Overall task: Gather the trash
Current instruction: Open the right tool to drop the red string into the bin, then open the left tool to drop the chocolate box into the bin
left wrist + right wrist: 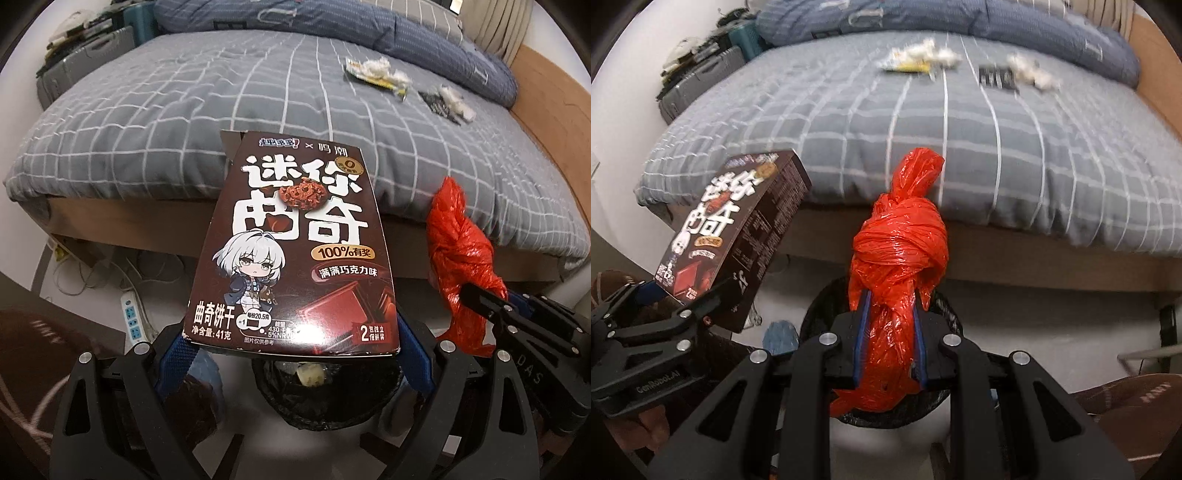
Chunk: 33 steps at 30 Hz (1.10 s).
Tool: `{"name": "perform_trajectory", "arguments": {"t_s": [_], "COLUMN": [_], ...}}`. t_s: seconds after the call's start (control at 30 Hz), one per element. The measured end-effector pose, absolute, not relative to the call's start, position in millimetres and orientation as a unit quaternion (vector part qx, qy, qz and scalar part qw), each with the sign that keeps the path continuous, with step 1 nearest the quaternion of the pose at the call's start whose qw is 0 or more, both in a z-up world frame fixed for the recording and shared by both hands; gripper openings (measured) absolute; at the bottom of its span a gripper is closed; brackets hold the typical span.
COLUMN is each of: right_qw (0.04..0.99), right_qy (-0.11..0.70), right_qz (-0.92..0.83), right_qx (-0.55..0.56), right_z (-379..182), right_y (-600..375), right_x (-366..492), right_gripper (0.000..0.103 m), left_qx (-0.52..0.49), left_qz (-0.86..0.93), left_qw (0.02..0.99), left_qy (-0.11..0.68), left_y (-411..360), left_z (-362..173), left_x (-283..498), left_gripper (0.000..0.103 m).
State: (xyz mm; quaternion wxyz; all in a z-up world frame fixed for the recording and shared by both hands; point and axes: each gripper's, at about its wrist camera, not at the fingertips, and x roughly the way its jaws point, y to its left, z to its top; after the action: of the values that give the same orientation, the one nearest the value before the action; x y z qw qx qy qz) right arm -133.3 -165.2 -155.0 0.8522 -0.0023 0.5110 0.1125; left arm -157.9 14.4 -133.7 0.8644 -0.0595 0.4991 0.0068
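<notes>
Trash held over a bin beside a bed

Jaws of the left gripper [291, 354] are clenched on the lower end of a dark brown cookie box [295, 243], which is held tilted with its printed face toward the camera. Jaws of the right gripper [889, 339] are clamped on a knotted red plastic bag [899, 258], whose knot stands above the blue pads while its loose end hangs below them. Both items are carried side by side, near each other but apart, the box on the left and the bag on the right. Directly beneath them a round bin lined with a black bag [325, 402] is seen on the pale floor, with some scraps already inside. Behind it a bed [147, 122] is covered with a grey-blue checked quilt. On the far side of the quilt, well apart from the grippers, crumpled white tissues [376, 68] and flat wrappers [439, 105] are scattered. A white power strip [132, 317] is lying on the floor near the bed frame.
</notes>
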Motion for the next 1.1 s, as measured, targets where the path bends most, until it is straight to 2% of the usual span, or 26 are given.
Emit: {"name": "perform_trajectory", "arguments": {"t_s": [0.23,0.53,0.6,0.67,0.7,0.77,1.1], "right_qw": [0.83,0.811,0.811,0.813,0.816,0.821,0.841], "right_qy": [0.542,0.564,0.562,0.558,0.553,0.545,0.529], "right_qz": [0.129,0.149,0.156,0.159,0.161,0.16,0.11], "right_qx": [-0.018,-0.031,-0.038,-0.045,-0.048,-0.054,-0.026], "right_z": [-187,-207,-208,-208,-206,-203,-193], "right_y": [-151,-123,-114,-109,-107,-105,-154], "right_x": [-117,-110,-111,-112,-114,-116,-115], "right_gripper": [0.02,0.024,0.027,0.04,0.043,0.058,0.075], "left_qx": [-0.038,-0.071,-0.074,-0.078,-0.077,-0.077,-0.049], "left_qz": [-0.004,0.021,0.026,0.029,0.029,0.027,-0.007], "left_qw": [0.857,0.83,0.827,0.826,0.826,0.825,0.817], "left_qy": [0.514,0.553,0.557,0.557,0.558,0.56,0.574], "left_y": [15,55,62,66,66,65,29], "left_z": [-154,-178,-180,-181,-182,-183,-189], "left_x": [-156,-174,-175,-174,-174,-174,-170], "left_gripper": [0.09,0.09,0.09,0.089,0.089,0.089,0.089]}}
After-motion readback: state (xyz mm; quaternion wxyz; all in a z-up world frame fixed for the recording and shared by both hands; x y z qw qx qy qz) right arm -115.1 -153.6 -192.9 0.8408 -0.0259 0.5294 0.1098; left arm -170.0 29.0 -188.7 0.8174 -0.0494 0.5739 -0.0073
